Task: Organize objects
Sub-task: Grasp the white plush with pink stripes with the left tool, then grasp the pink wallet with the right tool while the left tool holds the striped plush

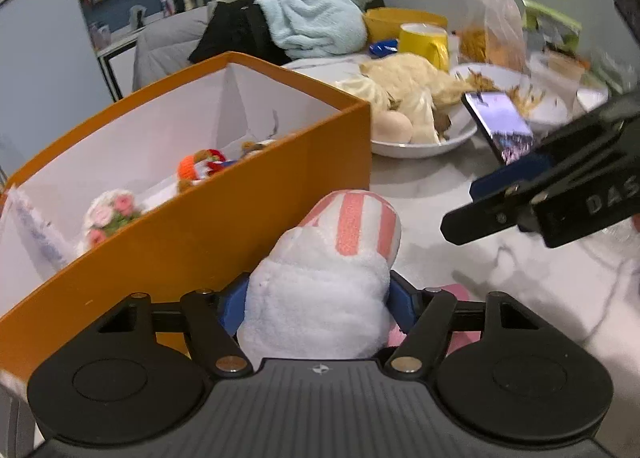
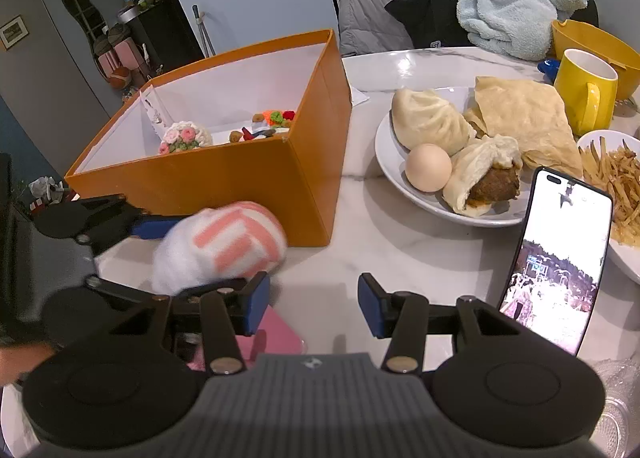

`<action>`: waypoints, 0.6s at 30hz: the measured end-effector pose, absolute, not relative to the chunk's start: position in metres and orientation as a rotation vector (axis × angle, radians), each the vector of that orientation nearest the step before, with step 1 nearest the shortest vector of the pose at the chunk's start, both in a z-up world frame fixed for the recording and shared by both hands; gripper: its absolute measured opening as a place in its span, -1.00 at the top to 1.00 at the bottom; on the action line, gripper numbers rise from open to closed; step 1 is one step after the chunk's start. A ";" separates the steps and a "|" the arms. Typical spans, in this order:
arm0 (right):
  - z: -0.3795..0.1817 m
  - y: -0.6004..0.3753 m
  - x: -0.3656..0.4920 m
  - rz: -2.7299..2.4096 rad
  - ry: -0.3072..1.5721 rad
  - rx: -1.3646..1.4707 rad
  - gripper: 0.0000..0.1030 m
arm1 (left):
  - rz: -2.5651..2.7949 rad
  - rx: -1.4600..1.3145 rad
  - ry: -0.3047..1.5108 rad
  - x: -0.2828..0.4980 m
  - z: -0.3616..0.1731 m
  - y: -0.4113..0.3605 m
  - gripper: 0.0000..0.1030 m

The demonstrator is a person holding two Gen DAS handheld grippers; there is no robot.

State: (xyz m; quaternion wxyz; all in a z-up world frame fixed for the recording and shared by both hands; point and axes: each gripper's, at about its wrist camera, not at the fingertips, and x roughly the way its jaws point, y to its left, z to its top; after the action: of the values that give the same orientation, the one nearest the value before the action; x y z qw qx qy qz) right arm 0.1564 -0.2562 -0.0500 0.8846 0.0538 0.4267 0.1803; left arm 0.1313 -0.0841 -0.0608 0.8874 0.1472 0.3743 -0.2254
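A white plush toy with pink stripes (image 1: 320,290) sits between the blue pads of my left gripper (image 1: 316,302), which is shut on it. In the right wrist view the toy (image 2: 224,246) hangs low over the marble table, just in front of the orange box (image 2: 240,186). The box (image 1: 280,162) is open on top and holds crocheted flowers (image 1: 108,218) and small knitted pieces (image 1: 200,166). My right gripper (image 2: 314,306) is open with nothing between its fingers, to the right of the toy. It also shows at the right edge of the left wrist view (image 1: 460,206).
A white plate (image 2: 400,194) with buns, flatbread and an egg stands right of the box. A phone (image 2: 556,270) leans lit beside a bowl of fries (image 2: 624,250). A yellow mug (image 2: 584,94), yellow bowl and light-blue towel (image 2: 516,2) lie behind. A pink flat item (image 2: 276,334) lies under my right gripper.
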 end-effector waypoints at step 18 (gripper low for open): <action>-0.066 -0.230 0.148 0.436 0.971 0.007 -0.04 | -0.257 -0.017 0.879 0.092 -0.023 0.056 -0.58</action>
State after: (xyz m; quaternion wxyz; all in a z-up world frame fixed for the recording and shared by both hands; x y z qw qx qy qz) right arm 0.1485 -0.2301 -0.0658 0.8617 0.0032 0.4629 0.2079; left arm 0.0921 0.0563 -0.0227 0.8969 -0.0082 0.4243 -0.1242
